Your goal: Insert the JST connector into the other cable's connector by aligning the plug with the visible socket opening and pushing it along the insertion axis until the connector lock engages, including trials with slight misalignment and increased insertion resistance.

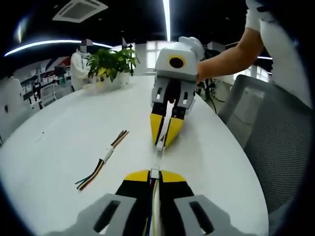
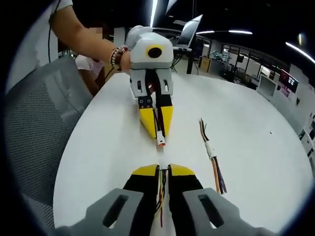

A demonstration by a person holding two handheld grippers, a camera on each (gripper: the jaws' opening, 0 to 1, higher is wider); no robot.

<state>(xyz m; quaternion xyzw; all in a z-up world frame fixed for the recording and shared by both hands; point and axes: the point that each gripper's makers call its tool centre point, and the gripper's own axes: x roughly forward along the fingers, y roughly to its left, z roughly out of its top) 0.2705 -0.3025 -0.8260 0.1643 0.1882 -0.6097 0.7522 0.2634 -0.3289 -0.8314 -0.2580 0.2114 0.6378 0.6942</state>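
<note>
On the white table, my left gripper is shut on a cable of coloured wires that ends in a white connector at its yellow tips. My right gripper faces it from the far side, shut on the other cable, with a white connector lying in the short gap between them. In the right gripper view, my right gripper is shut on its wires. Opposite it, my left gripper holds a connector with an orange tip. I cannot tell whether the two connectors touch.
A spare joined cable lies loose on the table beside the grippers. A potted plant stands at the far edge. A grey mesh chair is at the table's side. A person's arm holds each gripper.
</note>
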